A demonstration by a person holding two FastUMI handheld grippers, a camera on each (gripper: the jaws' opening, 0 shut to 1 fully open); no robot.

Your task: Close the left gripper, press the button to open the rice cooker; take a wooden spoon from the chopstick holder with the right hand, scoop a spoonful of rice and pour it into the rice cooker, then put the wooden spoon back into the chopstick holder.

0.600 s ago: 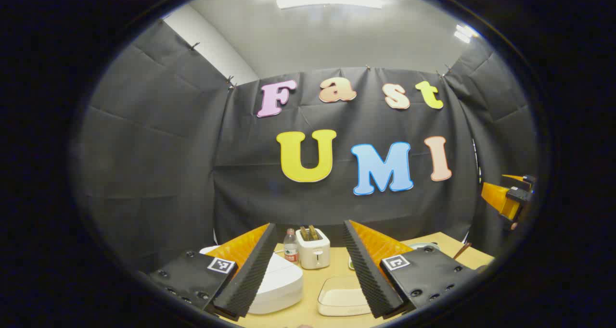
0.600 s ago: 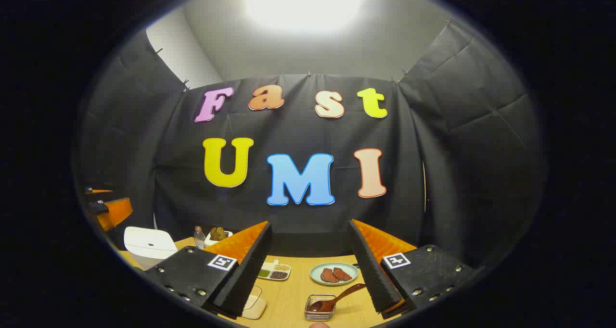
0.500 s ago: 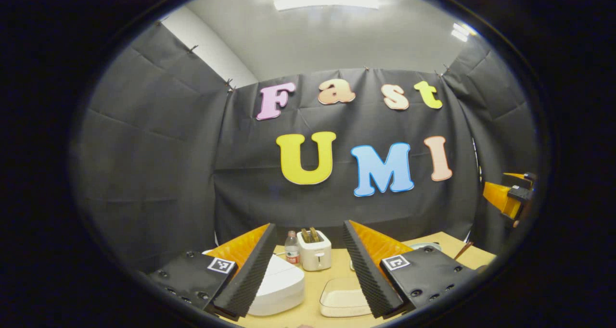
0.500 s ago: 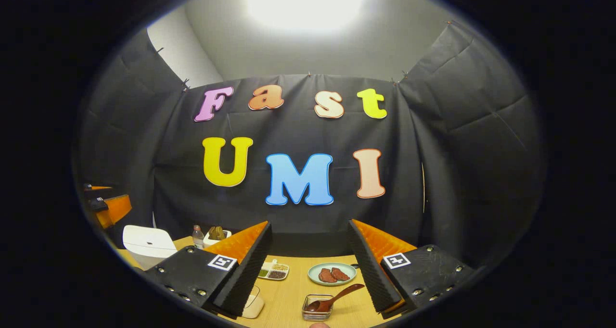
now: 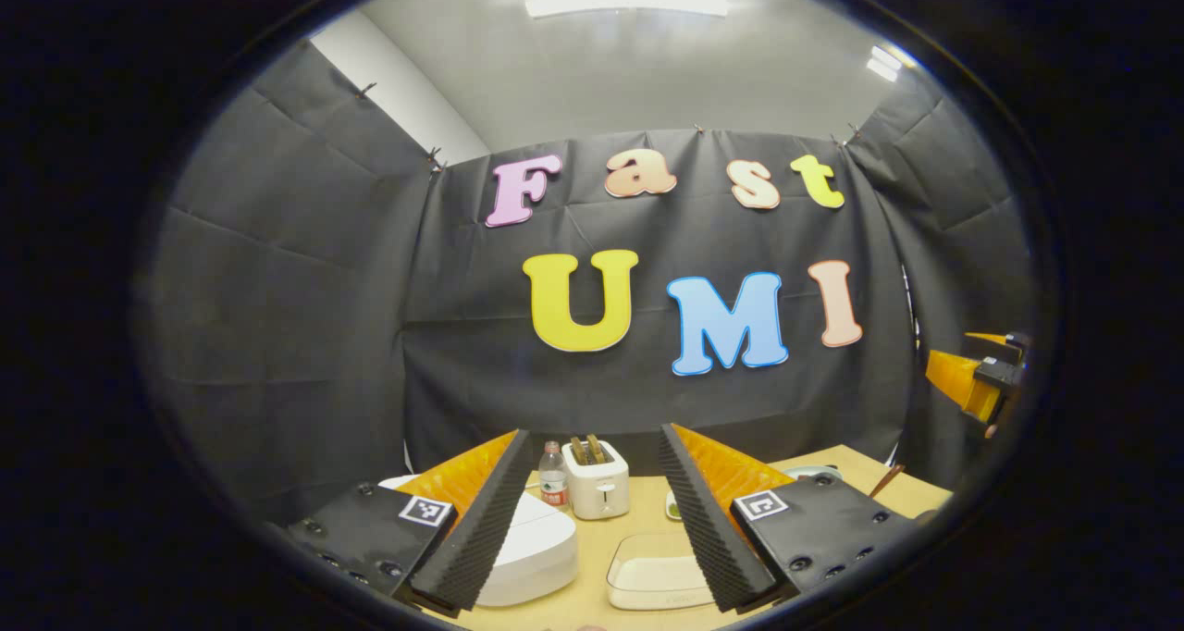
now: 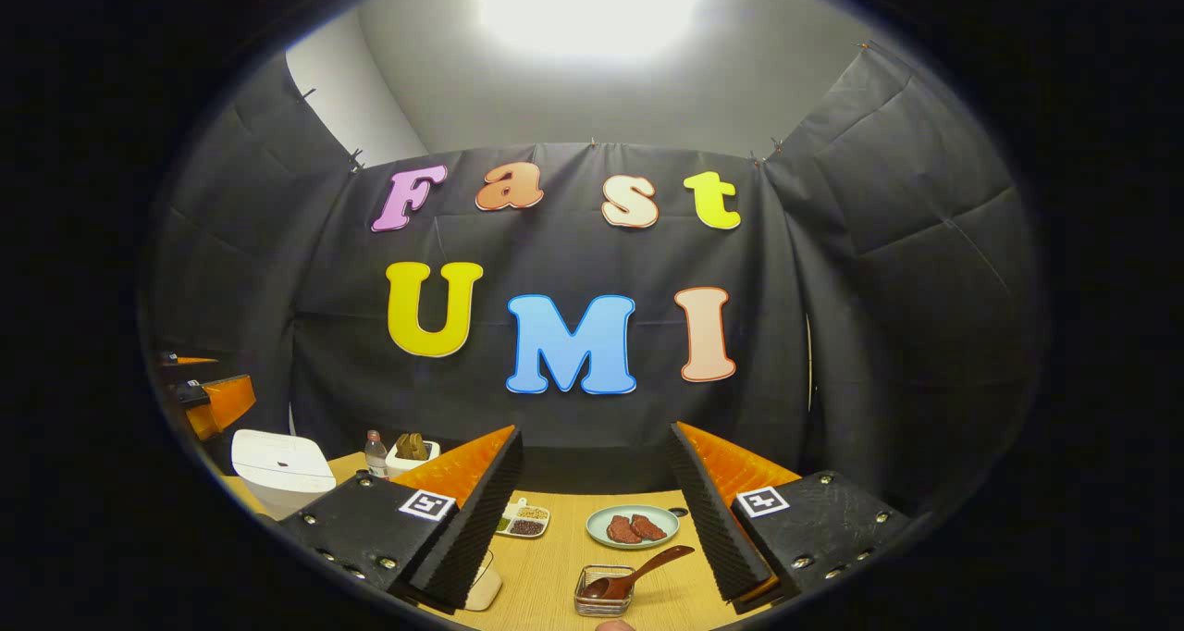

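Both tongs are held high over the wooden table (image 6: 555, 566), jaws spread wide and empty: the left gripper (image 5: 587, 520) above the shut white rice cooker (image 5: 532, 548), the right gripper (image 6: 597, 520) above a small clear chopstick holder (image 6: 603, 592). The wooden spoon (image 6: 638, 574) lies with its bowl in that holder, handle slanting up to the right. A plate of meat (image 6: 633, 525), a seasoning dish (image 6: 524, 521), a toaster (image 5: 598, 483) and a bottle (image 5: 553, 476) stand farther back.

rice cooker (image 5: 532, 548): I see smooth, matt white plastic
table (image 6: 555, 571): pale wood grain, matt
wooden spoon (image 6: 638, 571): glossy dark wood
fingers (image 5: 481, 529): ribbed rough pads
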